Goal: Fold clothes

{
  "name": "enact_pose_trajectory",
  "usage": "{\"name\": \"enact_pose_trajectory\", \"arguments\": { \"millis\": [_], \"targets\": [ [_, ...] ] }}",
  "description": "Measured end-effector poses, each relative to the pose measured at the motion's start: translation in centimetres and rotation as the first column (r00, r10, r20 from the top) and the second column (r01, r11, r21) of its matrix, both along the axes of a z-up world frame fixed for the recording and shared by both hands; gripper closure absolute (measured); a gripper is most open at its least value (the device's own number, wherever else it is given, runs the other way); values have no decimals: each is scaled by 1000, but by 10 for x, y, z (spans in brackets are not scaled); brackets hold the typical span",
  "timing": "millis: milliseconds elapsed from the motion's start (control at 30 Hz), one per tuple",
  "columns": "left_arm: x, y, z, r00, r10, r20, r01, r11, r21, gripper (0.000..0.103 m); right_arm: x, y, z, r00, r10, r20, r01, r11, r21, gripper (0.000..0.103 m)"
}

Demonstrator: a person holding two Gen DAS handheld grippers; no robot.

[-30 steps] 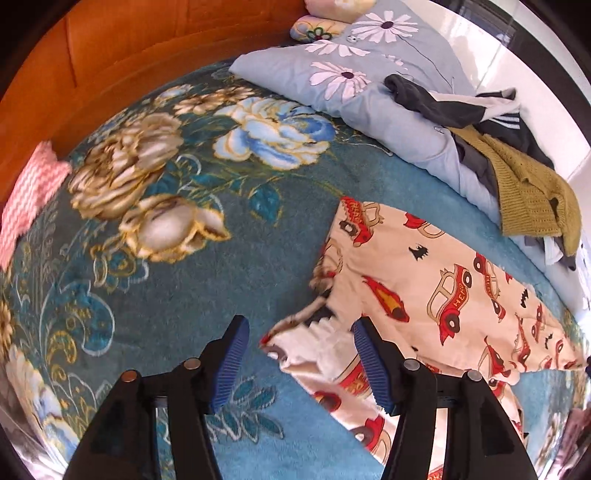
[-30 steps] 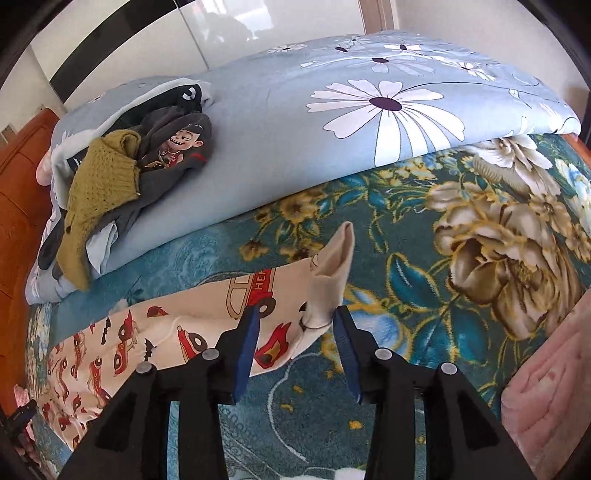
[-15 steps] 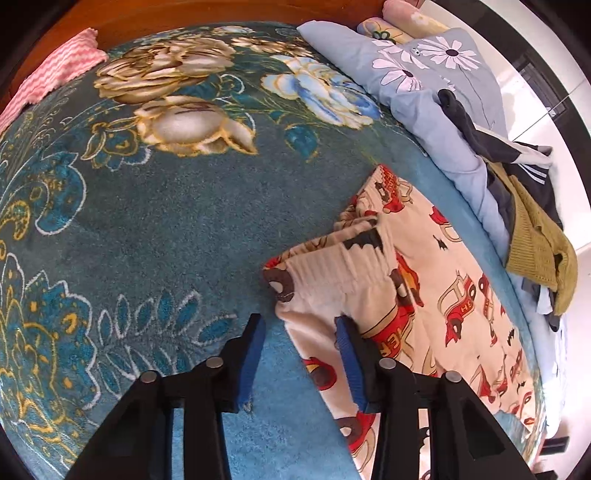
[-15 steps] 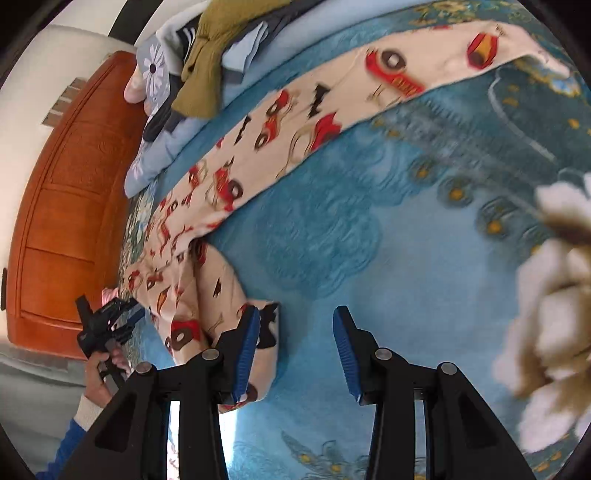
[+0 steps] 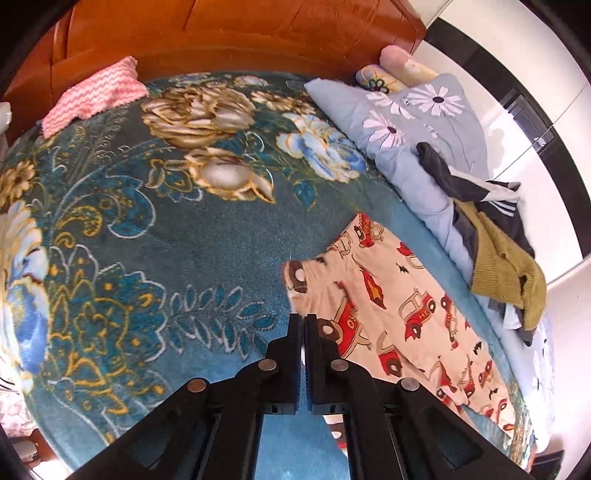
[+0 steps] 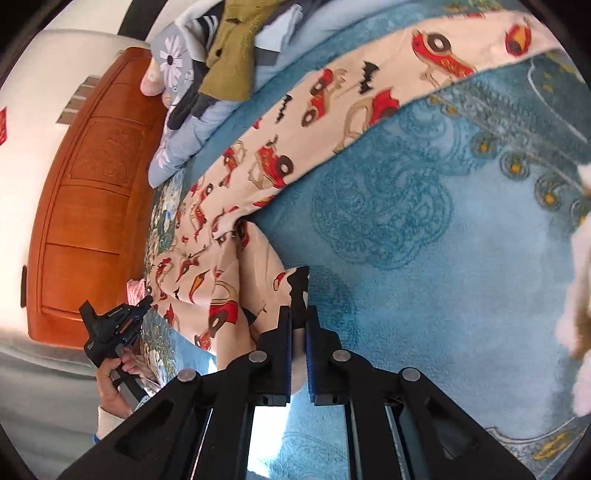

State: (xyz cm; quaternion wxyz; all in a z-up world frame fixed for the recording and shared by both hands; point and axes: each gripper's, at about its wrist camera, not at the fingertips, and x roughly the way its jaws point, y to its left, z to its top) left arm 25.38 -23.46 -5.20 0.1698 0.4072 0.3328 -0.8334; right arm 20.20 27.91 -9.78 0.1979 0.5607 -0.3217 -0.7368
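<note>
On the teal floral blanket (image 5: 147, 229) that covers the bed, cream pyjama trousers (image 5: 399, 306) printed with red cars lie spread out, running from the centre toward 4 o'clock in the left wrist view. At 6 o'clock there, the left gripper (image 5: 303, 321) has its blue-padded jaws drawn nearly together, nipping the near edge of the waistband; only a sliver of a gap shows between them. Bare blanket stretches wide from 7 to 11 o'clock. At 10 o'clock a pink zigzag towel (image 5: 92, 94) rests against the wooden headboard (image 5: 258, 33). From 1 to 3 o'clock a grey daisy-print quilt (image 5: 424, 122) is bunched along the bed's far side, with a dark striped garment (image 5: 469, 184) and a mustard knit sweater (image 5: 506, 269) heaped on it, just beside the trousers' far edge.

In the right wrist view, the left gripper shows again at 8 o'clock, held in the person's hand (image 6: 114, 384). The right gripper (image 6: 299, 325), at 6 o'clock, is closed narrowly on a fold of the trousers' lower leg, fabric pinched between the pads. The other leg runs from the centre toward 1 o'clock. Open blanket fills 2 to 5 o'clock.
</note>
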Motion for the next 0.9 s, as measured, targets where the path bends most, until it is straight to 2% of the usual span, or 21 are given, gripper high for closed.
{"name": "enact_pose_trajectory", "arguments": {
  "millis": [100,200,267,367,433,533,633,733,833,900],
  "targets": [
    [35,4,12,1000,18,-1,-18,999,-31,102,7,3,38,996,45,-73,-46,999,-14,97],
    [51,4,-6,996,39,76,-35,998,-53,102,16,0,67,986,116,-118,-113,993,30,97],
    [54,1,-28,989,53,135,-49,998,-31,102,23,-4,64,984,158,-77,-153,986,59,97],
    [55,1,-55,980,58,193,-58,998,-8,102,40,-6,36,980,196,40,-199,975,95,98],
    [53,3,-66,972,52,229,-49,999,-17,101,52,-3,17,975,202,93,-211,971,111,98],
    [56,5,-71,970,44,240,-51,998,23,99,60,5,-4,974,181,138,-203,965,164,98],
    [67,9,-63,977,36,208,-50,997,58,97,62,17,-1,981,158,116,-176,970,165,97],
    [78,18,-52,978,36,203,-47,998,49,93,52,27,12,988,146,44,-152,962,226,96],
    [91,35,-36,984,40,173,-46,998,32,92,33,27,12,993,119,24,-122,968,220,90],
    [93,54,-26,988,12,153,-16,1000,22,88,18,15,6,992,126,18,-127,968,217,83]
  ]
}}
